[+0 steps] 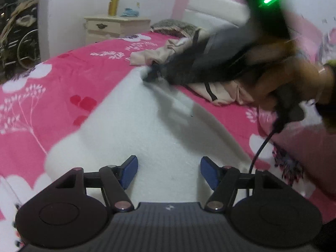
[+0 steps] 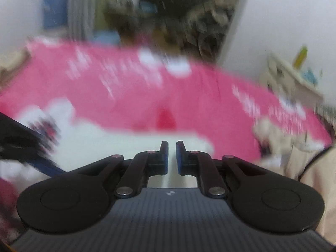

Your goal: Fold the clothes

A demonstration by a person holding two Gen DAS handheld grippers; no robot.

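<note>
One bed (image 1: 63,79), pink floral cover. Spread across near middle: white garment (image 1: 130,130), soft, light, limp; best pinched at near hem. Heaped far right: beige clothes (image 1: 222,92). Left tongs (image 1: 169,173) wide, empty. Right tongs (image 2: 172,157) narrow, gripping nothing visible.

Right gripper (image 1: 153,75) motion-blurred, beige clothes (image 1: 222,93) partly hidden behind it
</note>
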